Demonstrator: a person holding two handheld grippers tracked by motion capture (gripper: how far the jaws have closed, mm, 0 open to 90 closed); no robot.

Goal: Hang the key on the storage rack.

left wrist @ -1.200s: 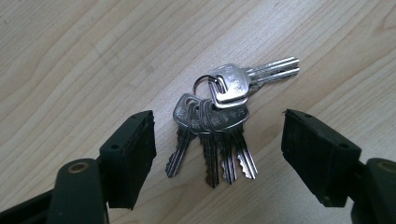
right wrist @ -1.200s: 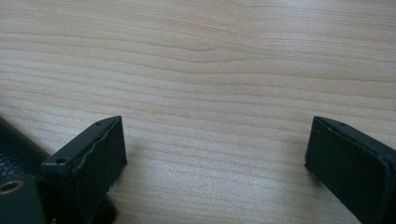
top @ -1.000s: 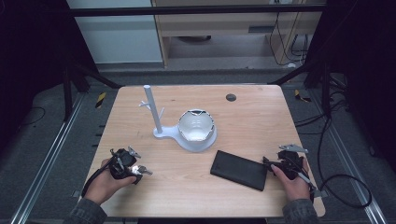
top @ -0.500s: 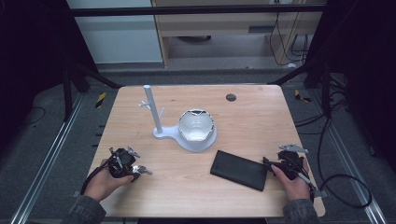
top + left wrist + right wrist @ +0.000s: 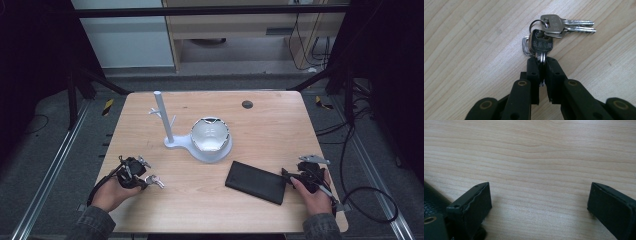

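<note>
My left gripper (image 5: 541,68) is shut on a bunch of silver keys (image 5: 550,27). It pinches one key by its blade, and the others fan out on their ring against the wood. From above, the left gripper (image 5: 142,176) sits near the table's front left with the keys (image 5: 155,181) sticking out to its right. My right gripper (image 5: 539,202) stands wide open just over bare wood with nothing between its fingers. In the high view the right gripper (image 5: 289,176) lies at the front right, beside the right end of a flat black case (image 5: 256,181).
A white stand (image 5: 165,120) with a tall post and small hooks rises at mid-table. Its base carries a white bowl (image 5: 210,135). A small dark disc (image 5: 247,104) lies near the far edge. The black case's corner (image 5: 432,195) shows beside my right gripper's left jaw.
The left gripper with the keys has shifted very slightly to the left. The right hand has stayed still.
</note>
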